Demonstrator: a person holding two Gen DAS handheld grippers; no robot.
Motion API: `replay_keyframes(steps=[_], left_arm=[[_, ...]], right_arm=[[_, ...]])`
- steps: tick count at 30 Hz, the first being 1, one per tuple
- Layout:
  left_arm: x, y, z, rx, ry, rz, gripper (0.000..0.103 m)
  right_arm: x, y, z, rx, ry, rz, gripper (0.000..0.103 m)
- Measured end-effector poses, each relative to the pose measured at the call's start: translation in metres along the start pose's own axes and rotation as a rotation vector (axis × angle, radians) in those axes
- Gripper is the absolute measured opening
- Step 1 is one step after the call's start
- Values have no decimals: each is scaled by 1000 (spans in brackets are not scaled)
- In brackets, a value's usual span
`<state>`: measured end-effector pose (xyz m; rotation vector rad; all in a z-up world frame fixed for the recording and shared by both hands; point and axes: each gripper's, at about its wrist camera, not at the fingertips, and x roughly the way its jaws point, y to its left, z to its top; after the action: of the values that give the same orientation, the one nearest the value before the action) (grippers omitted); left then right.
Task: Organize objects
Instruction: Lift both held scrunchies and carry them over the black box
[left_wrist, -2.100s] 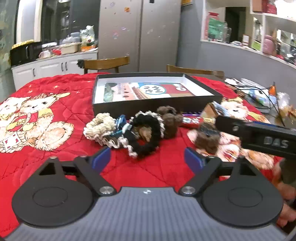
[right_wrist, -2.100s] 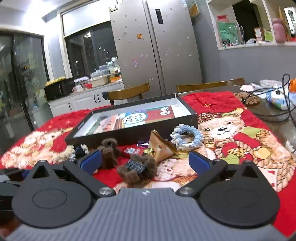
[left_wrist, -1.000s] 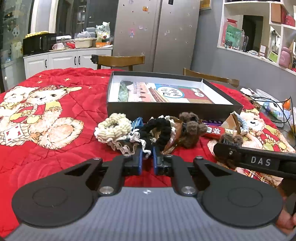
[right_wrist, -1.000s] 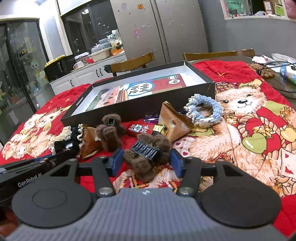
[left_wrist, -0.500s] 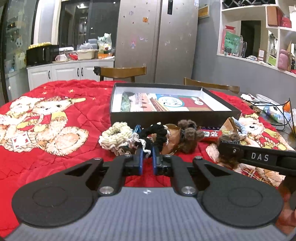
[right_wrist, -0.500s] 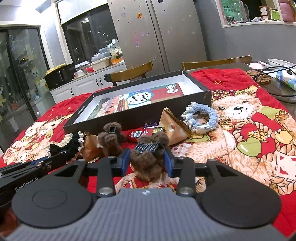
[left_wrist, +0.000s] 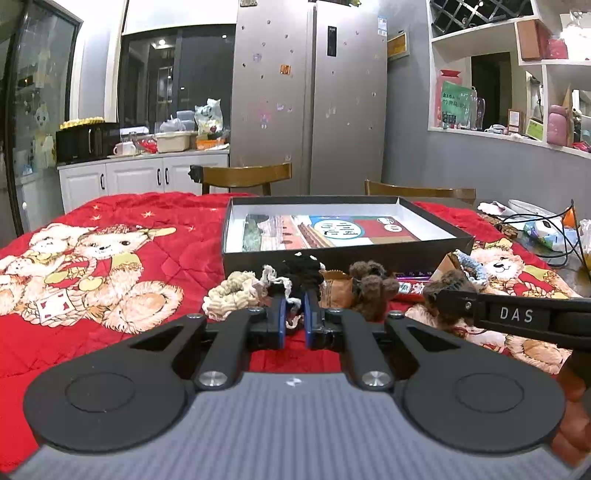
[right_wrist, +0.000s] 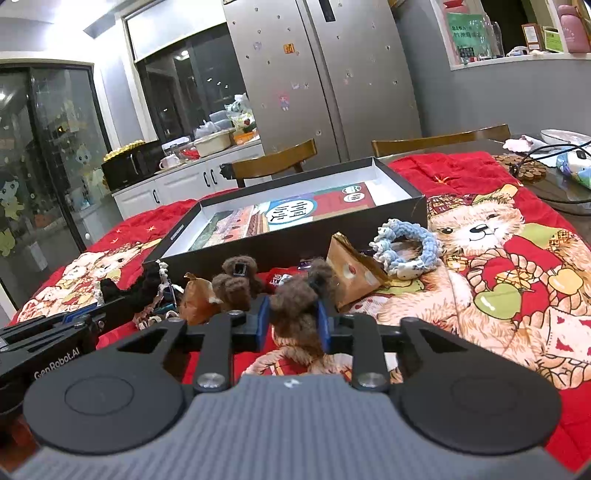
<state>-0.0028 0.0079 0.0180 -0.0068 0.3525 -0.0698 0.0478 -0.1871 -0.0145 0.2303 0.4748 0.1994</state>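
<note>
My left gripper is shut on a black scrunchie with white lace trim, holding it just in front of the open black box. In the right wrist view my right gripper has its jaws closing on a brown fuzzy hair clip, and both blue pads touch its sides. The same clip shows at the tip of the right gripper in the left wrist view. The box holds only a printed sheet.
On the red quilted cloth lie a cream scrunchie, a second brown fuzzy clip, a brown snack packet, a gold triangular packet and a pale blue crochet scrunchie. Chairs stand behind the table. Cables lie at the far right.
The right jaws have narrowed from wide apart to pressing on the brown fuzzy clip. The left gripper, still shut on the black scrunchie, has tipped upward and shifted slightly.
</note>
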Motion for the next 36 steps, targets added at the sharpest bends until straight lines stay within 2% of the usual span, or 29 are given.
replay_keyframes(steps=[14, 24, 36], left_arm=[[-6, -4, 0, 16, -23, 7, 12], [0, -2, -1, 11, 11, 5, 12], [7, 1, 0, -6, 41, 7, 12]], right_arm=[[-3, -2, 0, 13, -12, 16, 27], [-11, 2, 1, -15, -60, 61, 27], [-17, -5, 3, 38, -89, 72, 27]])
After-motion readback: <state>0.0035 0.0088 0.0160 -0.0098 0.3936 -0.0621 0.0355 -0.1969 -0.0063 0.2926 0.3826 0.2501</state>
